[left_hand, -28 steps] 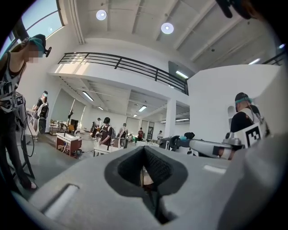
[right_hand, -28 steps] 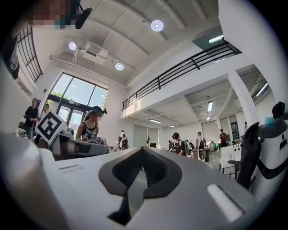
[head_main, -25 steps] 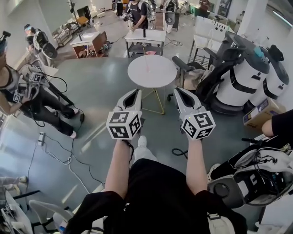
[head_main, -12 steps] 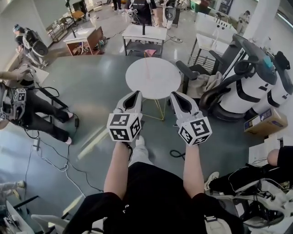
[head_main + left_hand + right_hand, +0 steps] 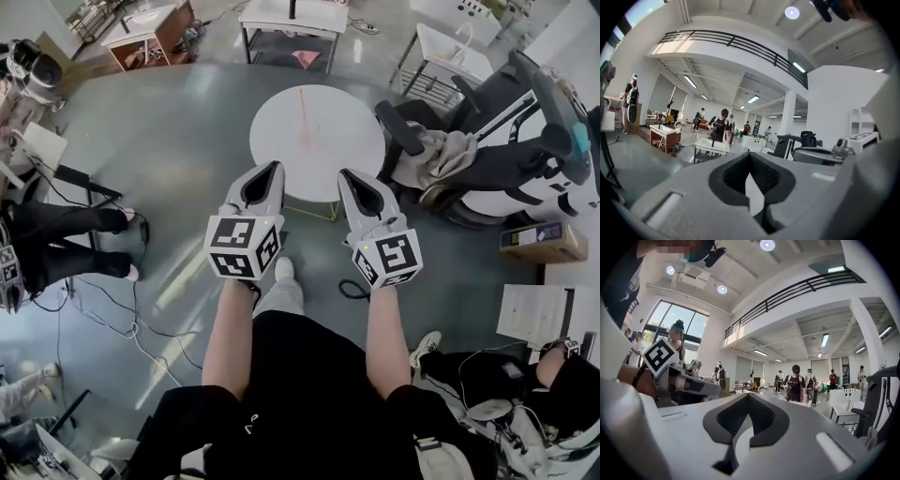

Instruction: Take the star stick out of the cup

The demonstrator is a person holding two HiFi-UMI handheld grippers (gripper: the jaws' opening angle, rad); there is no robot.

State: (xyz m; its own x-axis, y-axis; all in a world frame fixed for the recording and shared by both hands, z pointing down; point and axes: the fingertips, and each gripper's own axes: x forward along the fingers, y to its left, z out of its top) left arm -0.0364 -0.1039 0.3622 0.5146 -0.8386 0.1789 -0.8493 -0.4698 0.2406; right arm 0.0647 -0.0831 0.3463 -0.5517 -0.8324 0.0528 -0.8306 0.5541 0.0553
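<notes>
Spotted the star stick (image 5: 303, 120) only as a thin pink line standing near the middle of the round white table (image 5: 356, 141); could not make out the cup at its foot, nor the star. Found both tools well short of it, on the near side of the table, over the grey floor (image 5: 169, 159). Read the left gripper (image 5: 270, 170) as pressed together, tip against tip, pinching nothing. Read the right gripper (image 5: 346, 175) the same way: closed on nothing, held level just beside its twin without touching it. Beyond the round table, picked out a white rectangular table (image 5: 286, 13) and a wooden desk (image 5: 141, 28). To the right, noted a crumpled grey cloth (image 5: 441, 150) and, farther out, a cardboard box (image 5: 544, 242) on the floor. At the left edge, made out another person's dark-trousered legs (image 5: 66, 246) amid loose cables (image 5: 103, 309).
</notes>
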